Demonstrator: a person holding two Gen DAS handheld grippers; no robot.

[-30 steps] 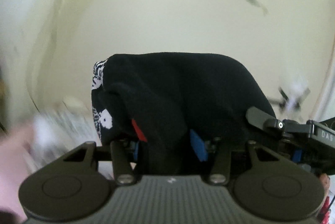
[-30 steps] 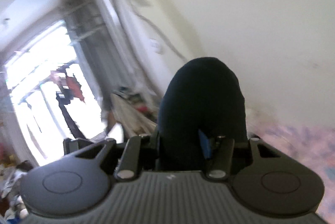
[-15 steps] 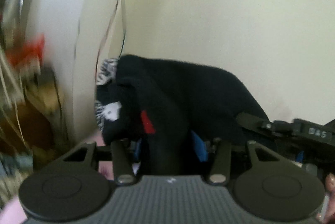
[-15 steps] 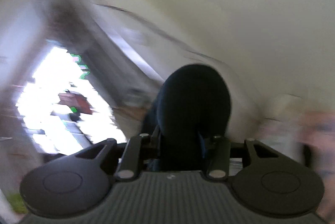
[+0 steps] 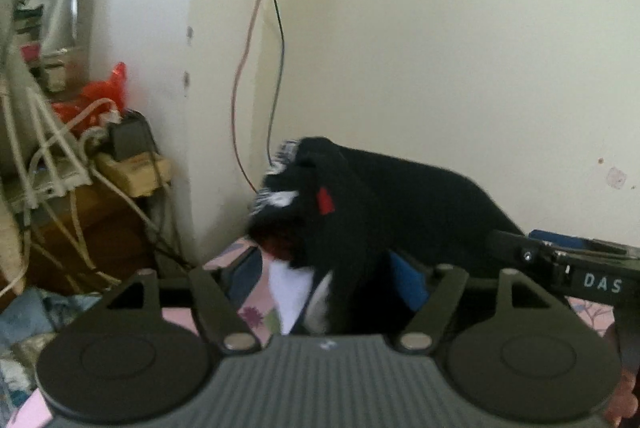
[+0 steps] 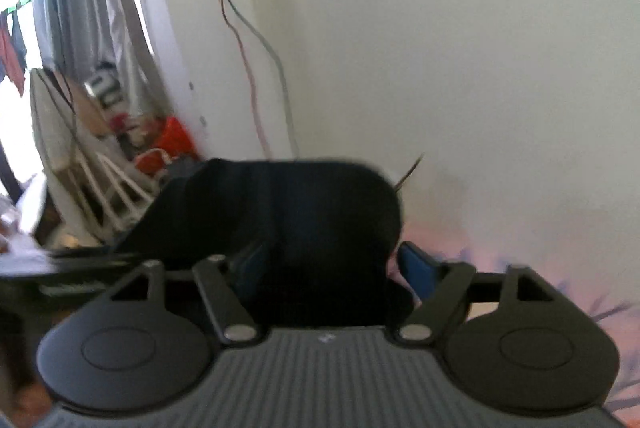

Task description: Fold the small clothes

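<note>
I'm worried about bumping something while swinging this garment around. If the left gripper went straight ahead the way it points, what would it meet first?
Beyond the black garment it holds, the left gripper points at the cream wall. That is probably the first contact, though depth is unclear.

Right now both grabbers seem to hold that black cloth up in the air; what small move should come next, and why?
Probably lower it onto the pink floral sheet. The black garment hangs bunched between the left gripper and right gripper, so folding likely needs it laid flat first.
</note>
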